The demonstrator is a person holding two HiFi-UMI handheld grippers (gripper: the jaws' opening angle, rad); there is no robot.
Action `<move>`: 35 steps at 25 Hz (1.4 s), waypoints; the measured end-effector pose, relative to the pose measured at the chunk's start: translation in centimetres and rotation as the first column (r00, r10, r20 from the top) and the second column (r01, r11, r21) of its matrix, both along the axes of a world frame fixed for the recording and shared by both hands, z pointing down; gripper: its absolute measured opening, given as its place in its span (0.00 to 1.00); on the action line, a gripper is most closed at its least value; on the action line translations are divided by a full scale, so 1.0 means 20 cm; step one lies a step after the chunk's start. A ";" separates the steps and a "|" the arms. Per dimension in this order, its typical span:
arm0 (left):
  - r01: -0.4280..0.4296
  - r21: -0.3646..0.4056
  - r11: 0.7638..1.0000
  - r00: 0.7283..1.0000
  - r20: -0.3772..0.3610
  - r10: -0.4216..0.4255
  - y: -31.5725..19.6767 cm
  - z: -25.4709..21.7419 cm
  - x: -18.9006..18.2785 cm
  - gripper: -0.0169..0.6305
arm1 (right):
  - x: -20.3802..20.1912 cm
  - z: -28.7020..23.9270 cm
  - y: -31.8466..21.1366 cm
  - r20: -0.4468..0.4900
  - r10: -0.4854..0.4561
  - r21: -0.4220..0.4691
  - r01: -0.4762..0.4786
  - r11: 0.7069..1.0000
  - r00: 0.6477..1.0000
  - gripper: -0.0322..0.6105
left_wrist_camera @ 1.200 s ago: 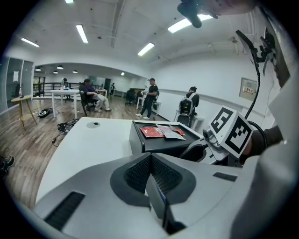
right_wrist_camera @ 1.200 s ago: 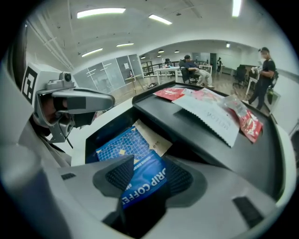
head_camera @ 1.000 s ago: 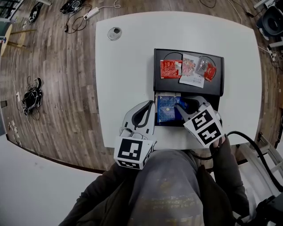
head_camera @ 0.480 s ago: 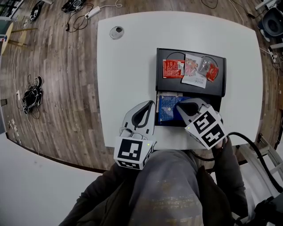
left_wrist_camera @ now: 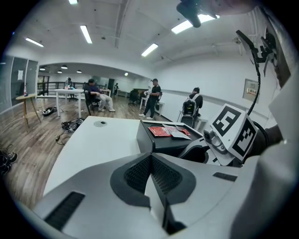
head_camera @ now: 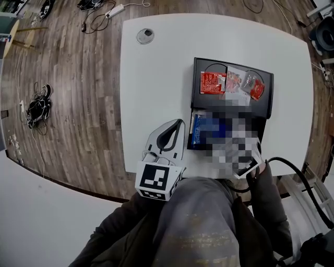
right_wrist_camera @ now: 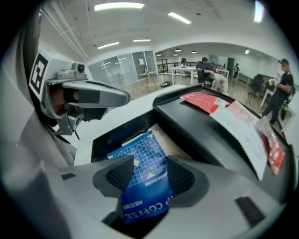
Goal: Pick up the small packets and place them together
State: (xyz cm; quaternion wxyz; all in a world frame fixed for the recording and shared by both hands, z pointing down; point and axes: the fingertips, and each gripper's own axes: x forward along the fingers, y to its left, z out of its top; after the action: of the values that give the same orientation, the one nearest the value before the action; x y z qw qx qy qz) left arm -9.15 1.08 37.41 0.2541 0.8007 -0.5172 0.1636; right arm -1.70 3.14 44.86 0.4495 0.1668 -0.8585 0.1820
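Observation:
A blue coffee packet point(right_wrist_camera: 140, 168) lies in a low black box point(head_camera: 194, 121) at the table's near edge, in front of a raised black tray point(head_camera: 197, 83). On the tray lie a red packet point(head_camera: 211, 82), a white-and-pink packet point(head_camera: 235, 81) and a clear-and-red packet point(head_camera: 253, 86). My right gripper point(right_wrist_camera: 149, 163) is over the box, its jaws opening. The blue packet's near end lies between the pads, and they do not press it. In the head view a mosaic patch covers this gripper. My left gripper point(head_camera: 178, 124) rests on the table left of the box, shut and empty.
The white table point(head_camera: 156, 78) has a round cable hole point(head_camera: 145, 35) at its far left. Cables and a power strip point(head_camera: 112, 10) lie on the wooden floor. A thick black cable point(head_camera: 297, 169) runs from the right gripper. People sit and stand far off in the room.
The head view has shifted, so the table sits further right in it. A mosaic patch now hides the right gripper there. The left gripper has kept its place.

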 end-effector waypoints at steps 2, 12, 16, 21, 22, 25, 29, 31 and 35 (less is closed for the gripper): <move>0.005 -0.003 1.000 1.000 -0.002 -0.005 0.00 0.01 -0.01 0.01 | 0.00 0.01 -0.01 -0.028 0.008 0.006 -0.007 1.000 1.000 0.38; 0.008 -0.005 1.000 1.000 -0.007 -0.008 -0.02 0.02 -0.02 0.01 | 0.01 0.03 -0.03 -0.031 0.007 -0.019 -0.008 1.000 0.999 0.06; -0.003 0.003 1.000 1.000 -0.002 0.003 -0.02 0.00 -0.01 0.01 | 0.02 -0.01 -0.02 0.029 0.048 -0.063 -0.046 0.997 0.998 0.06; -0.024 0.006 1.000 1.000 0.006 0.024 -0.02 0.00 0.02 0.01 | 0.17 -0.07 0.09 -0.031 -0.007 -0.098 0.004 0.995 0.999 0.06; -0.032 0.006 0.999 0.999 0.005 0.032 -0.03 0.00 0.04 0.01 | 0.19 -0.06 0.14 -0.041 -0.046 -0.127 0.041 0.991 0.998 0.06; -0.069 0.008 0.998 0.998 0.001 0.069 -0.02 -0.01 0.13 0.01 | 0.21 0.01 0.21 -0.039 -0.113 -0.206 0.102 0.973 0.993 0.06; -0.088 0.010 0.996 0.996 0.007 0.088 -0.02 -0.02 0.15 0.01 | 0.17 0.03 0.10 -0.063 -0.062 -0.141 0.053 0.989 0.996 0.06; -0.078 0.007 0.997 0.997 0.009 0.078 -0.02 -0.02 0.13 0.01 | 0.15 0.03 0.05 -0.069 -0.033 -0.091 0.027 0.995 0.997 0.06; -0.076 0.003 0.997 0.997 0.003 0.076 -0.02 -0.01 0.13 0.01 | 0.15 0.02 0.03 -0.055 -0.022 -0.075 0.018 0.997 0.998 0.06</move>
State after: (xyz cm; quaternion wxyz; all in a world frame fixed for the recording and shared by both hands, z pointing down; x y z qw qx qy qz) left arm -6.55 0.74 37.26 0.2460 0.8199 -0.4871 0.1733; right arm 1.26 3.84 45.35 0.4811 0.1463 -0.8398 0.2046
